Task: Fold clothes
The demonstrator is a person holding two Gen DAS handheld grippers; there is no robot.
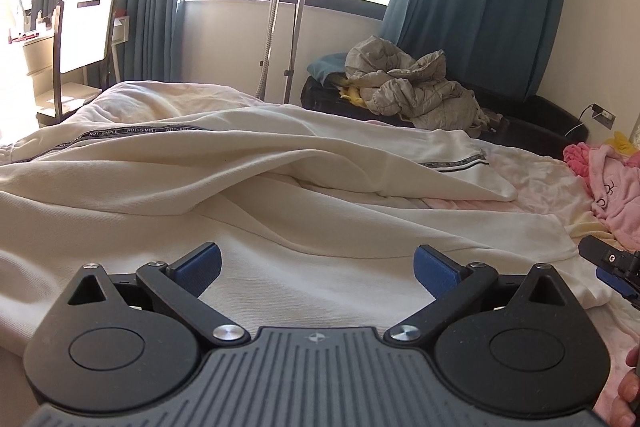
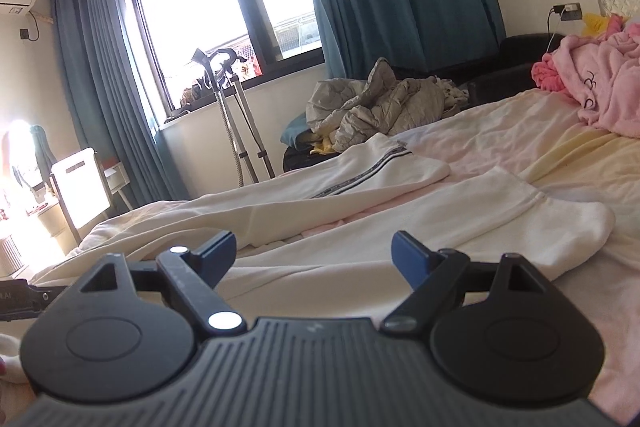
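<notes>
Both claws, left claw [image 1: 318,269] and right claw [image 2: 313,257], hover with jaws apart above soft, limp cream knit trousers with a black lettered side stripe [image 1: 280,195] spread across the bed [image 2: 520,131], probably best gripped at a cuff [image 2: 560,223].

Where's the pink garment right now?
The pink garment lies crumpled at the far right of the bed in both wrist views, beyond the cream trousers, near the wall socket.

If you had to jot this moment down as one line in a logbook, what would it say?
task: fold clothes | left gripper: open, above cream trousers | right gripper: open, empty | trousers: spread on bed, unfolded | pink garment: untouched
</notes>
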